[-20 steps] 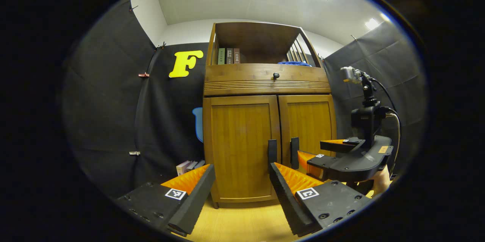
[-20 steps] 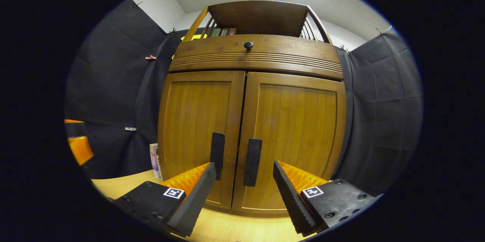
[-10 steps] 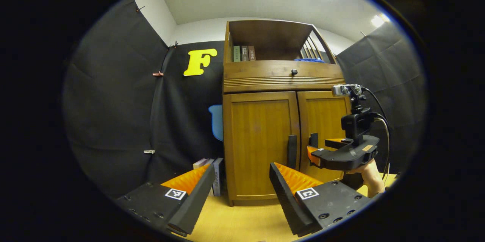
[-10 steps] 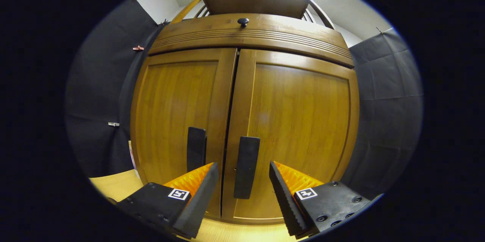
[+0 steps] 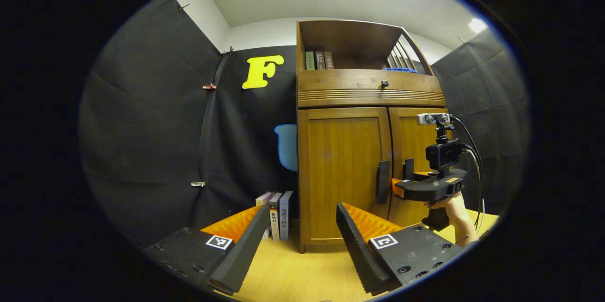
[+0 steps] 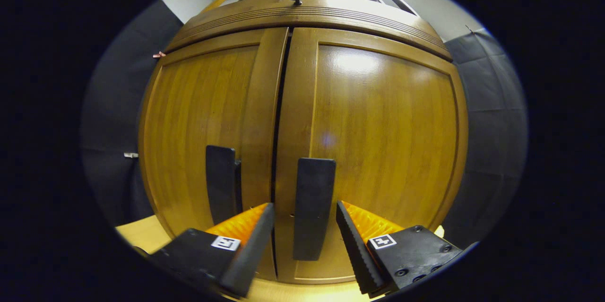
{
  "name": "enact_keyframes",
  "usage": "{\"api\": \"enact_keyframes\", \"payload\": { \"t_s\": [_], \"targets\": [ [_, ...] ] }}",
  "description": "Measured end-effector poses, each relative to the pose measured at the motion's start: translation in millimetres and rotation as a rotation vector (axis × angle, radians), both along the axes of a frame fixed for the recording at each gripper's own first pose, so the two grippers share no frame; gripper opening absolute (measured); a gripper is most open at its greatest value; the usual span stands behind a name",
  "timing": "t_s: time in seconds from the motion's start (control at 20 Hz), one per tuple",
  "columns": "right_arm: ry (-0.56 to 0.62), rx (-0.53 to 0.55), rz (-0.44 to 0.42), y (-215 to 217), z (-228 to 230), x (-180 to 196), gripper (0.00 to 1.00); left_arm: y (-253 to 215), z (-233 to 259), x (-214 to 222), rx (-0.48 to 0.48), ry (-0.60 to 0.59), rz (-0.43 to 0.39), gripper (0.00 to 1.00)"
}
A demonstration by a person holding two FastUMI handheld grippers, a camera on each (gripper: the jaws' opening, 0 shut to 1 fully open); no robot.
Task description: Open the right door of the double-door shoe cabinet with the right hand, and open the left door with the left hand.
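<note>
- Right hand-held gripper [image 6: 302, 219] is spread wide, its two fingers on either side of the right door's handle [image 6: 313, 207] without pressing on it; in the left gripper view it [image 5: 396, 187] sits at the handles, gripped by a hand [image 5: 451, 205].
- Left hand-held gripper [image 5: 300, 226] is also spread wide and holds nothing, well back from the cabinet.
- Shoe cabinet [image 5: 364, 94] stands on the wooden floor [image 5: 302, 273] against the black wall.
- Right door [image 6: 383, 141] and left door [image 6: 203, 127] both sit flush, closed.
- Left door's handle [image 6: 220, 188] is untouched.
- Books [image 5: 276, 214] stand by the cabinet's left side.
</note>
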State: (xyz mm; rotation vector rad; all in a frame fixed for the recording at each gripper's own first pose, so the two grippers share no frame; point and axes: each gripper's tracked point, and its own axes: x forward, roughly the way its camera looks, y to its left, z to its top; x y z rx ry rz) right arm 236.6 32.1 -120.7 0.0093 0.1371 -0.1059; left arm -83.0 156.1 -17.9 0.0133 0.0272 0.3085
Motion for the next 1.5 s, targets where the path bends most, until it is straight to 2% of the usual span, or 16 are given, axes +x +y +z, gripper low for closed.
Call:
{"api": "enact_keyframes", "payload": {
  "t_s": [0.25, 0.3, 0.4, 0.45, 0.5, 0.65, 0.8, 0.85, 0.9, 0.95, 1.05, 1.1, 1.15, 1.35, 1.4, 1.5],
  "targets": [
    [-0.018, 0.008, -0.016, -3.0, 1.8, -1.4, 0.31, 16.7, -2.8, -9.0, -0.008, 0.004, 0.044, 0.9],
    [-0.022, 0.012, -0.003, -2.7, 3.0, -2.1, 0.31, 17.0, -1.5, -10.0, -0.009, 0.003, 0.049, 0.88],
    [-0.007, 0.011, 0.014, -1.6, 1.3, -4.6, 0.36, 17.8, -0.6, -12.1, -0.014, -0.002, 0.053, 0.9],
    [-0.005, -0.002, 0.02, -1.3, 2.0, -6.7, 0.31, 17.3, -1.7, -12.3, -0.016, -0.001, 0.052, 0.9],
    [-0.001, -0.018, 0.026, -1.2, 2.1, -9.2, 0.41, 17.1, -2.0, -13.5, -0.015, 0.001, 0.052, 0.9],
    [-0.005, -0.018, 0.039, -2.6, 5.7, -23.1, 0.31, 12.6, -1.3, -17.6, -0.013, 0.0, 0.051, 0.9],
    [-0.001, -0.015, 0.073, -3.2, 6.6, -45.0, 0.31, 6.3, 2.7, -18.7, -0.012, -0.006, 0.049, 0.9],
    [-0.003, -0.016, 0.086, -4.9, 8.5, -52.2, 0.36, 2.2, 3.5, -17.4, -0.011, -0.008, 0.044, 0.9],
    [-0.005, -0.015, 0.099, -5.7, 9.7, -59.2, 0.31, -3.2, 4.7, -15.3, -0.012, -0.008, 0.035, 0.9],
    [-0.006, -0.006, 0.109, -7.1, 11.2, -67.8, 0.36, -9.5, 4.1, -13.5, -0.014, -0.009, 0.022, 0.9],
    [-0.004, 0.022, 0.127, -11.4, 13.0, -84.7, 0.36, -23.1, 4.0, -8.9, -0.015, -0.006, -0.006, 0.9],
    [-0.005, 0.029, 0.137, -14.0, 14.5, -93.2, 0.4, -30.6, 4.6, -6.8, -0.012, -0.005, -0.02, 0.9],
    [-0.008, 0.033, 0.147, -16.5, 16.8, -101.2, 0.36, -37.6, 4.9, -4.2, -0.009, -0.006, -0.034, 0.9],
    [-0.016, 0.055, 0.169, -29.3, 22.0, -132.7, 0.35, -65.0, 9.5, 7.6, -0.011, -0.026, -0.091, 0.9],
    [-0.018, 0.056, 0.171, -33.8, 23.8, -139.3, 0.31, -71.0, 9.8, 9.6, -0.013, -0.027, -0.103, 0.9],
    [-0.025, 0.058, 0.17, -43.7, 28.4, -153.6, 0.31, -79.7, 8.8, 13.1, -0.013, -0.026, -0.122, 0.9]
  ]
}}
